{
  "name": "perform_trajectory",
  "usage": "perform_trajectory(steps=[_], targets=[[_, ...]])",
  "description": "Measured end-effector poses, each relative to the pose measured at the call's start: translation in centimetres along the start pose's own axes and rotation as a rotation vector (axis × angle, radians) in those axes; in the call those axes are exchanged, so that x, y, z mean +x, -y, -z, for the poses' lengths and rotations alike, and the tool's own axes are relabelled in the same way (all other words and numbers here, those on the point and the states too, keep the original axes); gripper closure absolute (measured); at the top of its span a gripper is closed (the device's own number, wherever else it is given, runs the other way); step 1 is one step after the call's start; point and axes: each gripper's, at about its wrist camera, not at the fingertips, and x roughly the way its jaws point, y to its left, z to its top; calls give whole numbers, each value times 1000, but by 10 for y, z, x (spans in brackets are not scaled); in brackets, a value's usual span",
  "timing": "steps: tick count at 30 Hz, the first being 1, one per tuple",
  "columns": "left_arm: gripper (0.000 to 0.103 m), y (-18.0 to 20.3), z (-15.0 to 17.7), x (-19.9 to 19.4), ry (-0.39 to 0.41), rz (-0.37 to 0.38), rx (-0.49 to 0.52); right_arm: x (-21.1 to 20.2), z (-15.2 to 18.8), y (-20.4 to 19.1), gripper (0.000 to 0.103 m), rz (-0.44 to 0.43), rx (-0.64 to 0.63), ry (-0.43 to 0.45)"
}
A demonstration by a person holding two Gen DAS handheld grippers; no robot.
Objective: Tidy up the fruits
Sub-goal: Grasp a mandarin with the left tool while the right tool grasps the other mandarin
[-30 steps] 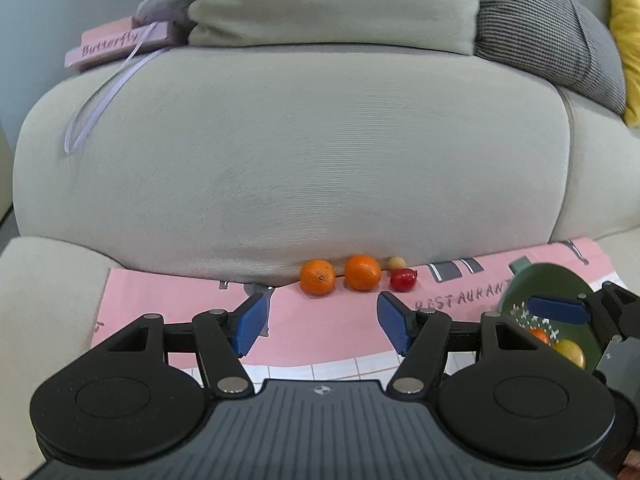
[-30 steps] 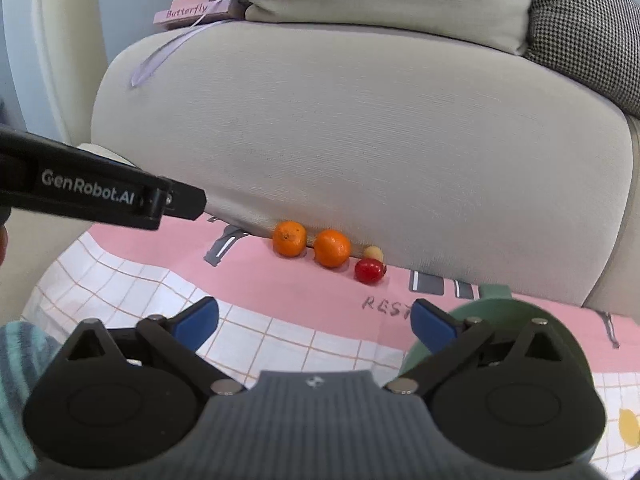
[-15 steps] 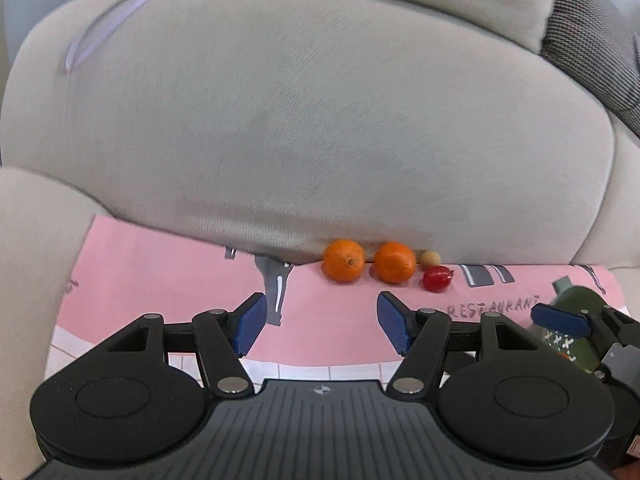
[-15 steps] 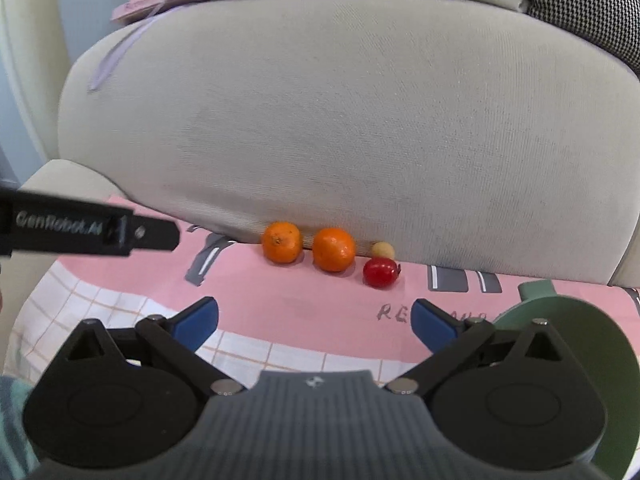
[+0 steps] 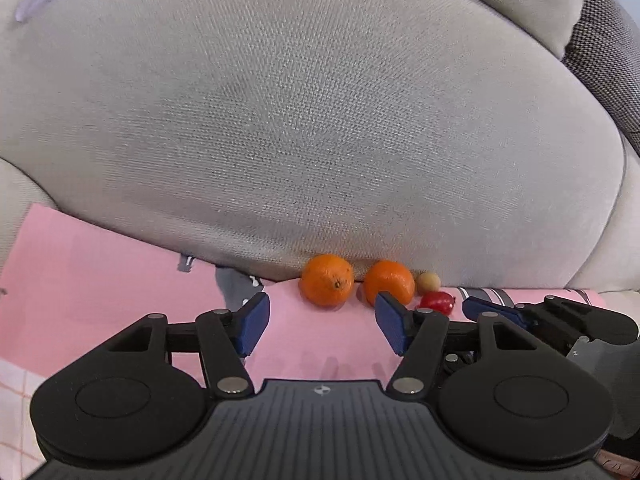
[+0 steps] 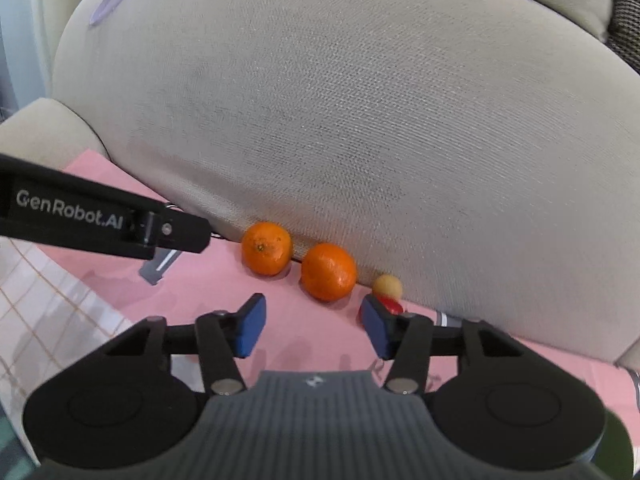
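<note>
Right now my left gripper (image 5: 322,322) hovers low over the pink mat (image 5: 100,280), its blue pads (image 5: 252,322) spread apart with nothing between them. From the right wrist view its black body reaches in from the left edge, stopping just short of the fruit. Ahead, at the foot of the beige sofa cushion (image 5: 300,120), four fruits sit in a row on the mat. Farthest left is the first orange (image 5: 327,279), stem end facing me. Just beside it, slightly apart, lies the second orange (image 5: 389,282), partly covered by my left gripper's right pad. Next comes a small tan fruit (image 6: 387,286) against the cushion, with a small red fruit (image 5: 438,302) touching it in front. My right gripper (image 6: 312,330) is also spread wide and empty, its right pad overlapping the red fruit.
</note>
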Motion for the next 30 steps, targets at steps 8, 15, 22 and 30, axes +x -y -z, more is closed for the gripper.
perform_trajectory(steps=[8, 15, 22, 30], targets=[[35, -4, -4, 39, -49, 26, -40, 33, -9, 4, 56, -15, -6, -6], [35, -9, -8, 67, -85, 44, -80, 52, -13, -4, 56, -3, -37, -6], [43, -6, -10, 86, -108, 43, -96, 71, -13, -10, 56, 8, -34, -22], [53, 3, -3, 103, -127, 38, -110, 82, -12, -12, 60, 32, -40, -32]])
